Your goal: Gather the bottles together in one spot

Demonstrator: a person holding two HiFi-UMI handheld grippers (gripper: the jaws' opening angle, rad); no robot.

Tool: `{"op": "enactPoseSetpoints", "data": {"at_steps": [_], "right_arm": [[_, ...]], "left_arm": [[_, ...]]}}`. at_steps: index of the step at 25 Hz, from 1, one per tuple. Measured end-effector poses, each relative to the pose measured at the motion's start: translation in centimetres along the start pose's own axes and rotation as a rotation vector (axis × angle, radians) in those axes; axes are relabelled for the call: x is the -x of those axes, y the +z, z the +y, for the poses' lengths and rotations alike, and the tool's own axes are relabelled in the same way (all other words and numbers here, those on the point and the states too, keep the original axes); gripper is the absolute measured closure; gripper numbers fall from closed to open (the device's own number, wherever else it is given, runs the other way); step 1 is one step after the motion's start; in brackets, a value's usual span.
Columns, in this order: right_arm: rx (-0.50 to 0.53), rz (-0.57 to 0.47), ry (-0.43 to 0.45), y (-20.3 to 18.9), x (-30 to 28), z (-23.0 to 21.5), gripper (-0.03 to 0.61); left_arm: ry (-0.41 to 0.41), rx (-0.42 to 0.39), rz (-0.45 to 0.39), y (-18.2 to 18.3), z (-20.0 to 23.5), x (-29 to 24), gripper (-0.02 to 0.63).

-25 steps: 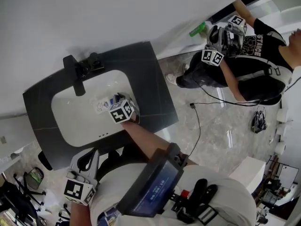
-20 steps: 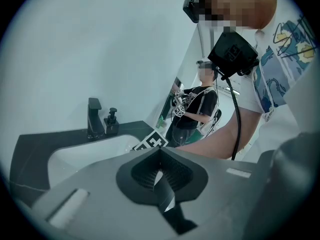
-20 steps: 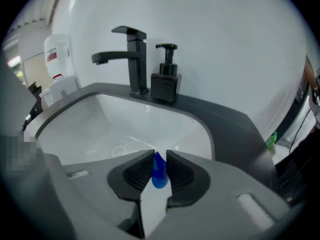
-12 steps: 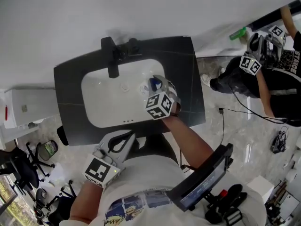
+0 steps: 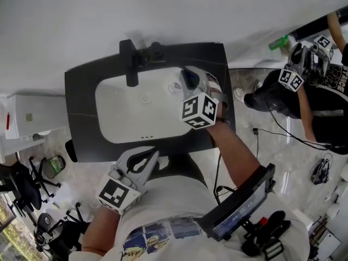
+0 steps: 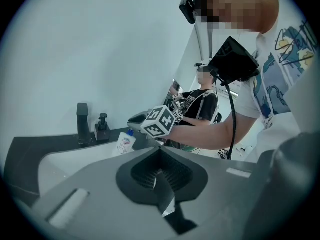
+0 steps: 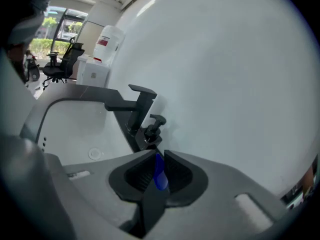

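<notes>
A small white bottle [image 5: 181, 84] with a blue cap hangs over the right end of the white sink basin [image 5: 130, 110]. My right gripper [image 5: 191, 80] holds it by the cap, jaws closing on it. In the right gripper view the blue cap [image 7: 159, 175] sits pinched between the two pads. The left gripper view shows that bottle [image 6: 125, 143] dangling under the right gripper's marker cube [image 6: 160, 121]. My left gripper [image 5: 142, 159] stays low by my body, in front of the counter, jaws together with nothing in them.
A black faucet [image 5: 129, 64] and a black pump dispenser [image 5: 155, 52] stand at the back of the dark countertop [image 5: 81, 118]. To the right another person [image 5: 304, 86] works with grippers near a green bottle [image 5: 278, 41]. A white appliance [image 5: 27, 118] stands on the left.
My right gripper has carried the bottle from the basin's middle to its right end, a little further back. The left gripper has stayed by my body.
</notes>
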State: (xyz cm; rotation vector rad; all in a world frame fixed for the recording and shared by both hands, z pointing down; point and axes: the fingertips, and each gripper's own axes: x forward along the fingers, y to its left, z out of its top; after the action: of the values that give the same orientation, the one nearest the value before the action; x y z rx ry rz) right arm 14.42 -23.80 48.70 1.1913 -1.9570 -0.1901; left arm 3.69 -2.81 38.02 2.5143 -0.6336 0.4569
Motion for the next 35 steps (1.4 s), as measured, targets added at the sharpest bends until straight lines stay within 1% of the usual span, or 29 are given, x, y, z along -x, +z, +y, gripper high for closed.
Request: {"op": "enactPoseSetpoints", "data": {"at_steps": [4,8,11,17,24,28,32,35], "right_arm": [[0.072,-0.027,0.006,1.3,-0.5,-3.0,0.531],[0.138,-0.038,0.005,1.5,-1.7,-5.4,0.534],[0.203,-0.042,-0.001,1.9,-2.7,-7.0,0.535],[0.373,-0.07,-0.016,2.9,-5.3,-8.9,0.541],[0.587,-0.134,-0.05,4.1,-8.0,-9.4,0.548],[0.707,-0.179,-0.087,4.6,-8.4,-8.3,0.551],[0.76,-0.218,-0.132,5.0,-7.4,-7.0,0.551],[0.739,-0.25,-0.154,4.9,-6.5,-6.2,0.545]], "left_arm": [[0.009,-0.022,-0.017,1.0,0.0,-0.1,0.611],[0.05,0.001,-0.032,1.9,0.4,-0.3,0.611],[0.054,-0.014,-0.053,2.2,0.7,-0.3,0.611],[0.119,0.039,-0.062,2.5,2.6,0.0,0.611],[0.166,0.056,-0.074,2.4,4.4,0.6,0.611],[0.184,0.081,-0.076,2.3,4.9,0.5,0.611],[0.184,0.078,-0.077,2.3,5.1,0.4,0.611],[0.196,0.083,-0.076,2.4,5.4,0.6,0.611]]}}
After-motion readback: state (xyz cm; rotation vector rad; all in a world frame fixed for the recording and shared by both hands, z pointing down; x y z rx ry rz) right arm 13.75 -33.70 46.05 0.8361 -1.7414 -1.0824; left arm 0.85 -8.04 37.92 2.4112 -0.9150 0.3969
